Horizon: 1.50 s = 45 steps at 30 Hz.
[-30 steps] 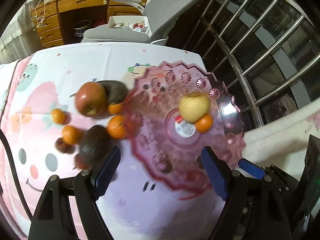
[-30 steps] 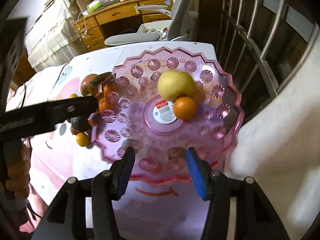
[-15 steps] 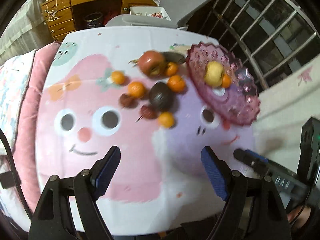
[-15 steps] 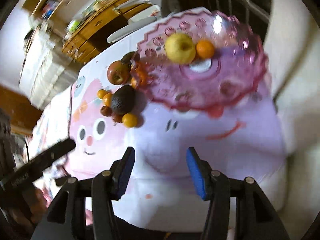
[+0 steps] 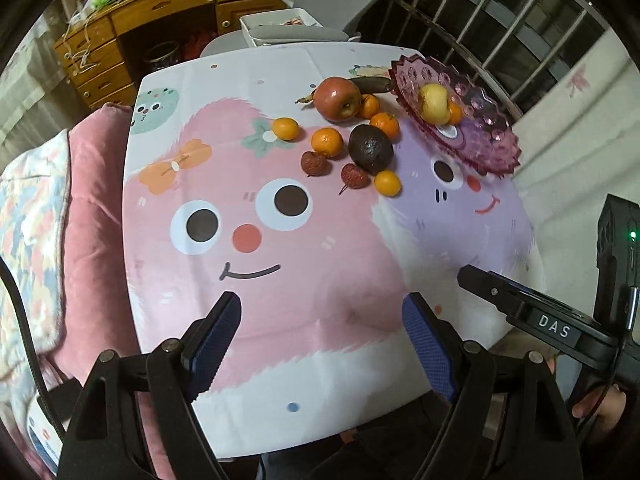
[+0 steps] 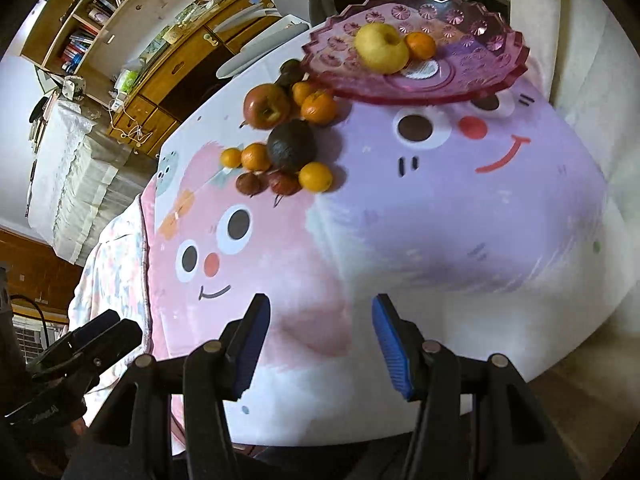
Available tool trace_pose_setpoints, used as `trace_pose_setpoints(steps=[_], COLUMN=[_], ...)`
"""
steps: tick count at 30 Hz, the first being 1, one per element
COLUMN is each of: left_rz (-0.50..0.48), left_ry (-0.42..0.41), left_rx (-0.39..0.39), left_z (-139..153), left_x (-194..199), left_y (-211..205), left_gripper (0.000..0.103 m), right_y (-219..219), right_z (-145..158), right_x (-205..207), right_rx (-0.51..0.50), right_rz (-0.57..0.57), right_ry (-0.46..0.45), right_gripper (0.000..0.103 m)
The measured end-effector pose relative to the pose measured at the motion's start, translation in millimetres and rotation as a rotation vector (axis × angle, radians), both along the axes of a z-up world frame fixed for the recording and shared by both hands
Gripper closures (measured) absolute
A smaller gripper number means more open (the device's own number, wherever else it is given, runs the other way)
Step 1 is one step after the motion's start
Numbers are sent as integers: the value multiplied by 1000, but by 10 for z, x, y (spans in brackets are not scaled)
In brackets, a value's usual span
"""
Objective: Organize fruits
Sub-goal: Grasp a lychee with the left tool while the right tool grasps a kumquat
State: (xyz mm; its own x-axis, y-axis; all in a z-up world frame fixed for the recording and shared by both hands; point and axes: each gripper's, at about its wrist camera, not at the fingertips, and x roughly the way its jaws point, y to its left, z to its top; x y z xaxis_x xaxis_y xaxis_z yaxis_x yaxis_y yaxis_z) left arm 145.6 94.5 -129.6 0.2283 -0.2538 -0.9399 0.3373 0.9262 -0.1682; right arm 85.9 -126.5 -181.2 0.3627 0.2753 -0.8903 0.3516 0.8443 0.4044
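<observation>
A pink glass dish (image 5: 484,144) (image 6: 472,80) stands at the table's far right, holding a yellow apple (image 5: 432,102) (image 6: 382,48) and one mandarin (image 6: 420,45). Left of it lie a red apple (image 5: 337,98) (image 6: 266,106), a dark avocado (image 5: 370,148) (image 6: 291,145), several mandarins (image 5: 327,142) and two lychees (image 5: 315,163). My left gripper (image 5: 322,334) hangs open over the table's near edge, empty. My right gripper (image 6: 320,334) is open too, nothing between its blue pads (image 6: 390,344); it also shows at the lower right of the left wrist view (image 5: 500,292).
The table wears a pink and lilac cartoon-face cloth (image 5: 280,260). A pink cushion and patterned blanket (image 5: 84,208) lie left of it. A grey chair (image 5: 280,36) and a wooden desk (image 5: 160,12) stand behind; window bars (image 5: 500,20) run at the right.
Both grippers pulled back from the dish toward the near edge of the table, so the whole table now shows. Both stayed open and empty. The fruit did not move.
</observation>
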Motion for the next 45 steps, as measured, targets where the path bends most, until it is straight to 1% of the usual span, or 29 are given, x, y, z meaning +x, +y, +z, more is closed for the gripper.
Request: trace_pose_setpoints(steps=[4, 8, 14, 20, 24, 29, 33, 36, 38, 42, 45], left_rz=[-37, -45, -26, -9, 26, 31, 22, -23, -59, -116, -133], left_ry=[2, 27, 63, 72, 87, 80, 80, 69, 62, 44, 47], left_rx=[-4, -7, 16, 36, 22, 36, 14, 6, 11, 32, 42], left_z=[-20, -86, -235, -317, -430, -620, -760, -850, -907, -1047, -1171], left_x=[11, 77, 300, 565, 740, 1022, 1222, 1341, 1400, 1501, 1578], left_y=[122, 215, 279, 278, 299, 209, 61, -111, -223, -424, -519], left_gripper=[21, 21, 21, 21, 21, 21, 21, 21, 21, 21, 21], right_y=[159, 282, 353, 337, 348, 354, 364, 396, 397, 372, 361], right_z=[-4, -24, -64, -176, -254, -371, -456, -540, -604, -699, -738], right_x=[-30, -29, 39, 248, 415, 638, 774, 854, 902, 984, 1015], right_rx=[-12, -48, -102, -138, -195, -251, -270, -318, -331, -345, -369], right_rz=[-23, -23, 11, 39, 91, 181, 238, 289, 316, 338, 349], right_ry=[-10, -5, -5, -17, -31, -59, -88, -94, -94, -109, -141], right_gripper=[49, 49, 49, 49, 49, 49, 49, 49, 49, 49, 50])
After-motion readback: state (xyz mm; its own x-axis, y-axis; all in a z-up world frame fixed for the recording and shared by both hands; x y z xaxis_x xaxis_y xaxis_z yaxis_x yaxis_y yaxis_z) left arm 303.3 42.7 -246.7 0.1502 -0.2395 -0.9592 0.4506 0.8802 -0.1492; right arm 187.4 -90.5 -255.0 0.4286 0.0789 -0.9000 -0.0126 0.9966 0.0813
